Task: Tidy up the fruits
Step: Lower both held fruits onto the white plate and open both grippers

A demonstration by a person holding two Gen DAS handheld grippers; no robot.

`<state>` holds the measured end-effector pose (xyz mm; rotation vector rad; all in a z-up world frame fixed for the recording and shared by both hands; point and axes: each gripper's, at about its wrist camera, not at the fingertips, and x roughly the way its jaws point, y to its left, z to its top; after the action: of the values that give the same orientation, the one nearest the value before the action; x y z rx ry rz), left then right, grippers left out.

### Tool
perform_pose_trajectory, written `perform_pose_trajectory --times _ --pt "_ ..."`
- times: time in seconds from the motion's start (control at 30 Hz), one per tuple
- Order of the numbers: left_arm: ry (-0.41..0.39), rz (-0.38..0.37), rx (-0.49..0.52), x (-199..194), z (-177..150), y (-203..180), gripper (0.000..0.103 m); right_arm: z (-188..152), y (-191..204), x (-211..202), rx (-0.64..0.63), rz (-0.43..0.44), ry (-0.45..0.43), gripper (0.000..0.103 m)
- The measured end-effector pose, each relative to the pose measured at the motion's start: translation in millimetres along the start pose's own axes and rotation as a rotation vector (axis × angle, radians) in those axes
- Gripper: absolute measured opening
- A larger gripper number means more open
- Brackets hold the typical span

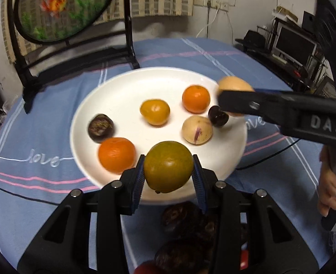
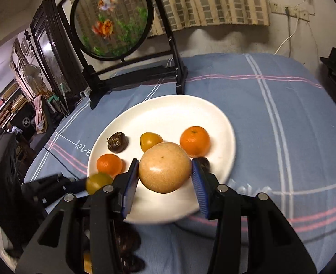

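My left gripper (image 1: 168, 171) is shut on a green-yellow round fruit (image 1: 168, 166), held above the near rim of the white plate (image 1: 122, 91). My right gripper (image 2: 165, 173) is shut on a tan round fruit (image 2: 164, 167) over the plate (image 2: 179, 109); that tan fruit (image 1: 234, 84) also shows at the plate's right edge in the left wrist view. On the plate lie two oranges (image 1: 116, 154) (image 1: 195, 98), a yellow fruit (image 1: 154, 111), a pale fruit with a purple streak (image 1: 197, 130) and two dark fruits (image 1: 100, 127) (image 1: 218, 116).
A black stand with a round goldfish screen (image 2: 112, 22) rises behind the plate on the blue striped cloth (image 2: 282, 114). Several dark fruits (image 1: 184, 219) lie on the cloth under my left gripper. A hand (image 1: 332, 182) holds the right gripper's handle. A black cable (image 1: 270, 157) crosses the cloth.
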<state>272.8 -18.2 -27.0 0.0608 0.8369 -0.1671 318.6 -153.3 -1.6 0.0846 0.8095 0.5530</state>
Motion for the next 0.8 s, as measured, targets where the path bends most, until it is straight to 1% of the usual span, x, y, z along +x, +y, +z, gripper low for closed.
perform_pose_trajectory --times 0.1,0.2,0.27,0.3,0.33,0.4,0.47,0.57,0.6,0.63,0.73,0.77,0.8 --pt "0.04 -0.026 -0.026 17 1 5 0.04 9 6 23 -0.022 0.012 0.035 0.046" --pt "0.06 -0.029 -0.031 29 3 7 0.041 15 7 40 -0.033 0.002 0.052 0.047" --pt "0.058 -0.029 -0.026 33 4 7 0.055 18 2 49 -0.024 -0.008 0.069 0.049" --pt "0.056 -0.032 -0.025 34 4 7 0.067 18 -3 51 -0.004 -0.013 0.069 0.064" --pt "0.049 -0.047 -0.024 32 5 7 0.072 19 -7 49 0.015 -0.014 0.057 0.071" --pt "0.038 -0.049 -0.023 30 6 7 0.074 22 -9 42 0.012 -0.011 0.021 0.071" --pt "0.039 -0.066 -0.03 27 6 10 0.077 24 -9 32 0.009 -0.006 -0.018 0.071" --pt "0.038 -0.084 -0.049 18 5 15 0.083 26 -9 20 0.021 0.016 -0.037 0.071" --pt "0.032 -0.079 -0.052 15 5 17 0.086 25 -9 16 0.026 0.018 -0.038 0.072" --pt "0.018 -0.058 -0.057 10 4 20 0.09 24 -10 12 0.032 0.017 -0.04 0.073" --pt "-0.009 -0.005 -0.074 -2 -1 30 0.091 19 -12 3 0.047 0.015 -0.042 0.074" --pt "-0.012 0.001 -0.084 -6 -4 34 0.091 14 -13 -3 0.054 0.008 -0.046 0.076" --pt "-0.014 0.007 -0.097 -10 -8 38 0.091 8 -15 -8 0.063 -0.001 -0.047 0.084"
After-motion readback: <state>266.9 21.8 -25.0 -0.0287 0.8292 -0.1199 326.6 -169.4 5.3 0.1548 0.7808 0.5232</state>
